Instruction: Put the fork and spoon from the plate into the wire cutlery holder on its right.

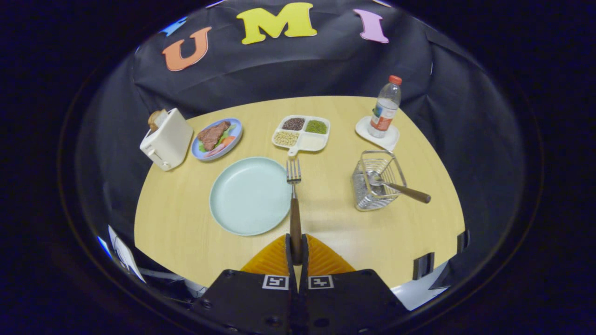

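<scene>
Your hand-held gripper [296,249] has its two fingers pressed together on the brown wooden handle of the steel fork [294,195], which points straight ahead with its tines up near the divided white snack tray [301,133] of beans and seeds. The fork hangs over the right rim of the round pale-green plate [249,195], which now carries nothing, on the light wooden bench [335,218]. To the right, well apart from the fork, stands the square silver wire cutlery holder [377,180], and the wooden-handled steel spoon [400,187] already leans in it, bowl down and handle jutting out over the right side. So half the job looks done and the fork has yet to travel. The pinch sits low on the handle, so the long tine end could swing or slip as you turn it. The spoon's slanting handle crosses part of the opening, and a fork lowered carelessly could strike it or catch its tines in the wire mesh. A hard knock could tip the light holder, or nudge it toward the clear plastic water bottle with a red cap [385,108] on its white coaster [377,134] just beyond. The white toaster [166,138] and the blue plate of meat and salad [217,138] sit far left, out of harm's way.
</scene>
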### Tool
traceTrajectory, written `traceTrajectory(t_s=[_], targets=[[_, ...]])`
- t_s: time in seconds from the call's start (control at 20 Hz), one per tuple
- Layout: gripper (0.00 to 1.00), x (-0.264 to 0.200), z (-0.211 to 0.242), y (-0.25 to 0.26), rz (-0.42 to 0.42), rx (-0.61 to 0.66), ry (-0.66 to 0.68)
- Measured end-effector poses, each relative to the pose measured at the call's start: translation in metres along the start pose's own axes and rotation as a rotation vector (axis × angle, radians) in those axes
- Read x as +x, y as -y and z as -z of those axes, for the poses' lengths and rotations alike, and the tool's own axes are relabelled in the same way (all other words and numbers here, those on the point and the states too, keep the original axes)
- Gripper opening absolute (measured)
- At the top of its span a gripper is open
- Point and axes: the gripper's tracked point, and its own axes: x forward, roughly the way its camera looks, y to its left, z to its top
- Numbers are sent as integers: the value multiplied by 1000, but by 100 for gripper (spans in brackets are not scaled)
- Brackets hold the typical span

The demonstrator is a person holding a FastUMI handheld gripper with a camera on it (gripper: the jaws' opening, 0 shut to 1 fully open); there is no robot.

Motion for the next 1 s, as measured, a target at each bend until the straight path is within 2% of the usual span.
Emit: traceTrajectory(t_s=[0.35, 1.0], targets=[[0, -15, -9, 68, 32, 78, 11], [1, -24, -11, 110, 60, 90, 8]])
